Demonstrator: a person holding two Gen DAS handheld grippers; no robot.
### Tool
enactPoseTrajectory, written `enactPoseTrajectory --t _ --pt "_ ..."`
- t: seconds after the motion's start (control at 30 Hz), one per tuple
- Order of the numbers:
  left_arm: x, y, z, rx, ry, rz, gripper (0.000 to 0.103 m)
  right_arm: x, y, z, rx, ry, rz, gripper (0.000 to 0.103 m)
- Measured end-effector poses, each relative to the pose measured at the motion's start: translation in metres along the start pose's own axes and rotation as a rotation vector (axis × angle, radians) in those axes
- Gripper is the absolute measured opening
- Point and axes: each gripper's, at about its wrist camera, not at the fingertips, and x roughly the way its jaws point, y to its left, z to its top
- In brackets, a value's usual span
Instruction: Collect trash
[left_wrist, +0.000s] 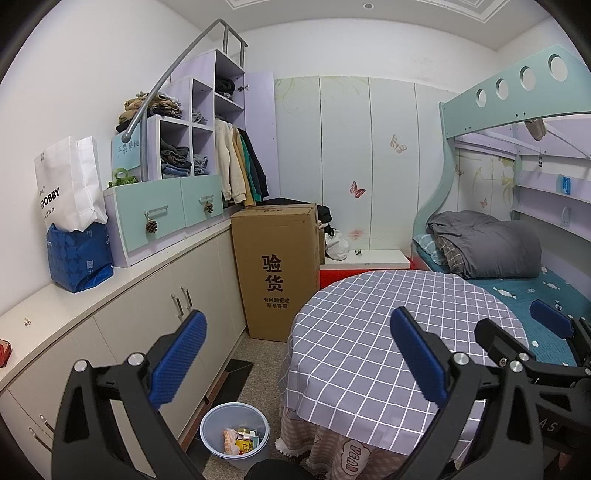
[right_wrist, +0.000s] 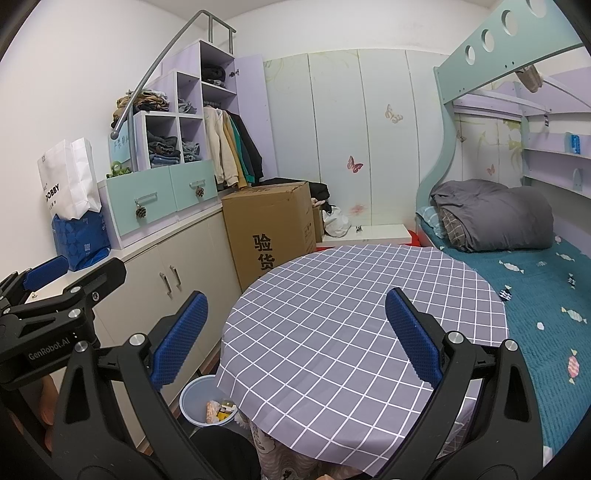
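Note:
A pale blue trash bin (left_wrist: 235, 435) stands on the floor left of the round table and holds several wrappers (left_wrist: 240, 441). It also shows in the right wrist view (right_wrist: 199, 402), partly hidden by the tablecloth edge. My left gripper (left_wrist: 295, 358) is open and empty, held above the table's left edge and the bin. My right gripper (right_wrist: 295, 339) is open and empty over the table. The right gripper shows at the right edge of the left wrist view (left_wrist: 517, 332). The left gripper shows at the left edge of the right wrist view (right_wrist: 70, 273).
The round table has a grey checked cloth (right_wrist: 362, 317). A cardboard box (left_wrist: 279, 269) stands behind the table. A white cabinet (left_wrist: 147, 295) with bags (left_wrist: 74, 221) runs along the left wall. A bed with a grey duvet (right_wrist: 495, 218) is on the right.

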Motion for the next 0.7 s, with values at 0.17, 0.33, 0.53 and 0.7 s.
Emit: enactPoseTrajectory --t 0.17,0.33,0.53,0.7 --pt "0.000 0.003 0.001 0.000 0.001 0.001 0.098 0.002 0.000 0.000 0.000 0.003 0.003 0.095" --pt "0.000 0.003 0.001 0.001 0.001 0.001 0.098 0.002 -0.001 0.001 0.000 0.004 0.004 0.095" --pt "0.001 0.009 0.000 0.002 0.007 0.002 0.098 0.003 0.000 -0.001 0.003 0.012 0.006 0.095" --pt "0.007 0.015 -0.001 0.001 0.019 -0.002 0.098 0.006 -0.001 -0.002 0.005 0.019 0.010 0.095"
